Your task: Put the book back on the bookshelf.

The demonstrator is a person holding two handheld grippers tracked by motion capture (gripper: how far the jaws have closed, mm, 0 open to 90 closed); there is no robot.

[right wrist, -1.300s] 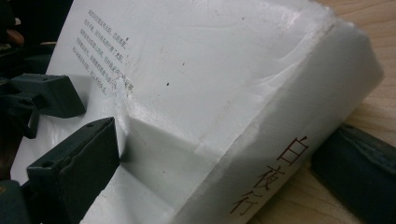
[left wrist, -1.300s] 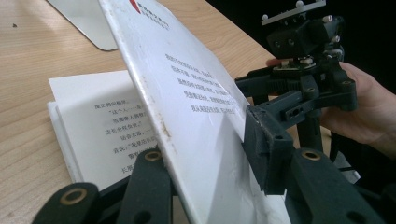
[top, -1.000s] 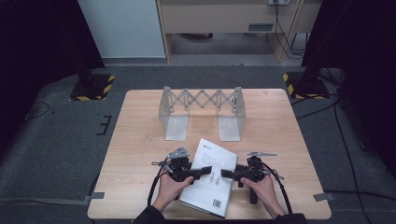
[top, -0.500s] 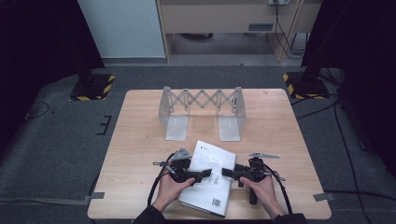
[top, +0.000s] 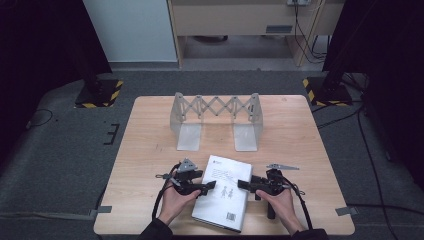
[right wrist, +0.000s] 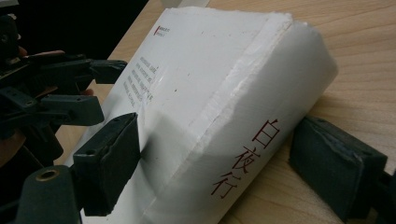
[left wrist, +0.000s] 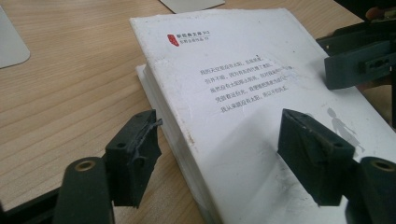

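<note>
Both hands rest low at the table's (top: 150,145) near edge, forearms entering from below, grippers pointing inward at each other. A white paperback book (top: 222,192) lies flat between them. The left gripper (left wrist: 219,154), jaws just opening, straddles the page edge without pressing. The right gripper (right wrist: 224,168), jaws just closing, brackets the spine, pads apparently short of contact.

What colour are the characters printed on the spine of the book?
Red, on the white spine of the book; the right gripper view shows it best.
</note>
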